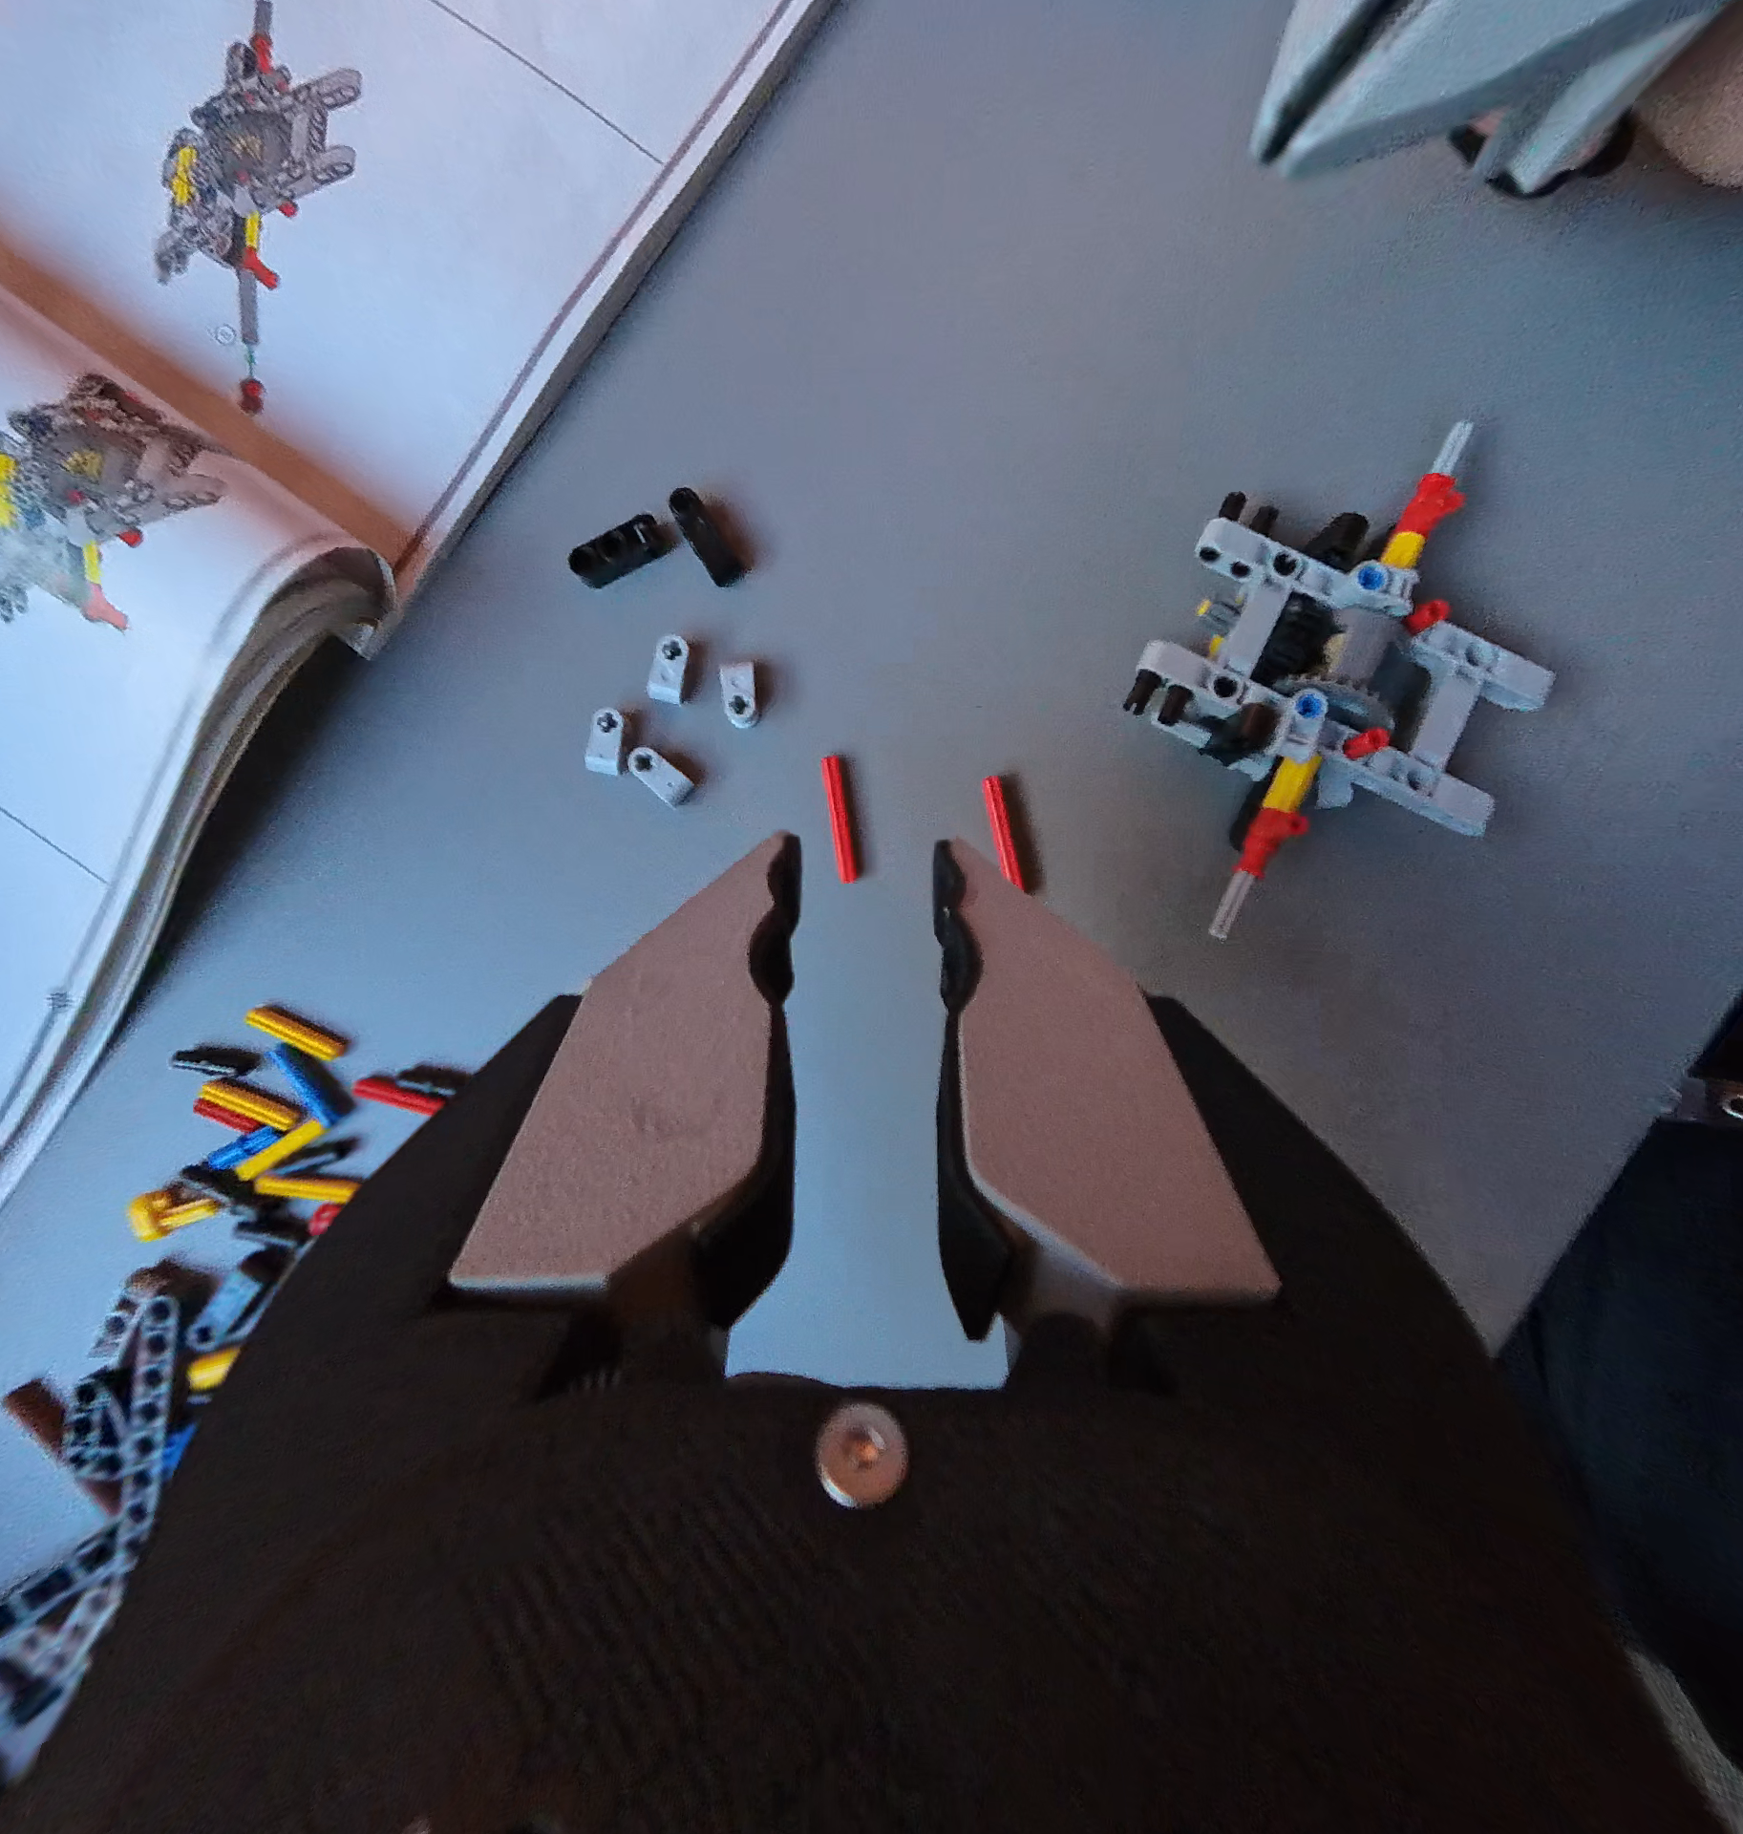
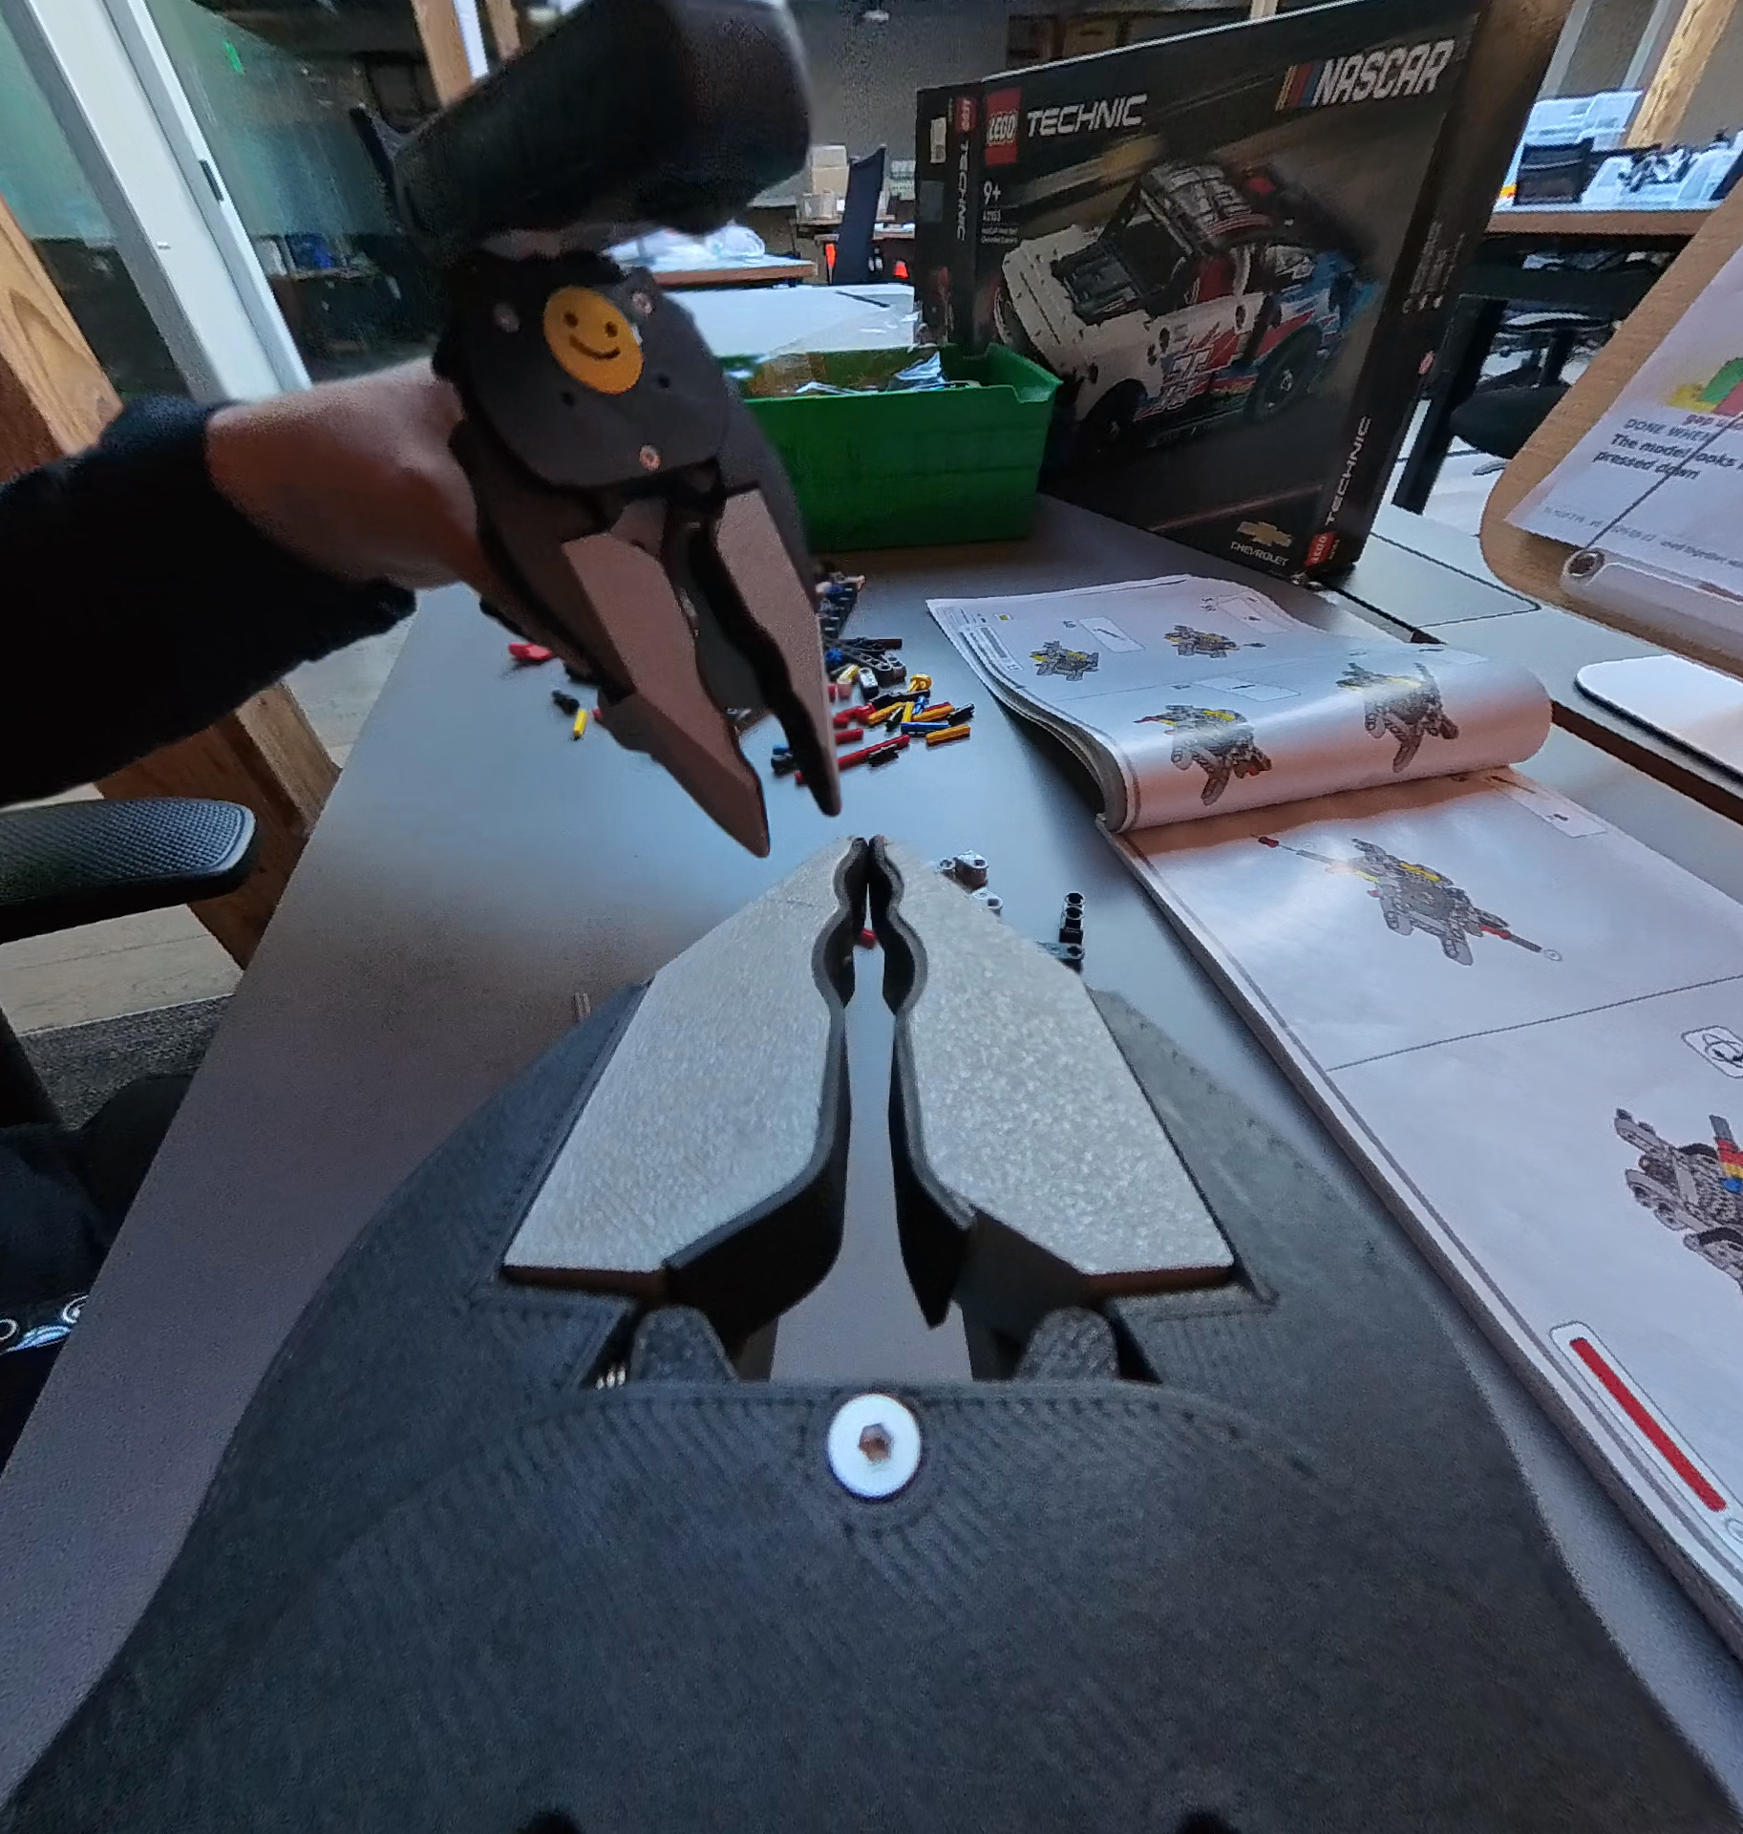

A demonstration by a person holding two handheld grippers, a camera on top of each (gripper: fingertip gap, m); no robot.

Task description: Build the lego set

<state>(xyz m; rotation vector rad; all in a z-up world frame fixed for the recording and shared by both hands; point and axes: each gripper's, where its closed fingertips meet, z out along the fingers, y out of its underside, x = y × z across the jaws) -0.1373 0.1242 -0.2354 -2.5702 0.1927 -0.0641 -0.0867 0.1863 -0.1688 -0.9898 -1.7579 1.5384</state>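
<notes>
My left gripper (image 1: 867,858) hangs above the tabletop (image 1: 1095,347) with its jaws apart and nothing between them; the gap is lined up roughly along a red axle (image 1: 839,820) lying flat just beyond the tips, nearer the left finger. A second red axle (image 1: 1003,832) lies just beside the first, partly hidden behind the right fingertip (image 1: 946,873), so from this view that finger stands in the way of it. Left of the first red axle sit four small grey connectors (image 1: 671,717), loosely grouped, and beyond them two black connectors (image 1: 661,541) side by side; they look sorted into kinds, my judgement only. Right of the axles, well apart, rests a half-built grey assembly (image 1: 1343,675) with yellow and red parts on a long shaft, lying flat. An open instruction booklet (image 1: 351,298) lies far left of the axles, and a loose pile of coloured pins (image 1: 262,1121) sits near the gripper body, same side. My right gripper (image 2: 868,844) has its jaws together, tips meeting with nothing between them, held off to the side and pointing at the left gripper. Beyond stand a green bin (image 2: 907,447) and a printed box (image 2: 1195,288).
</notes>
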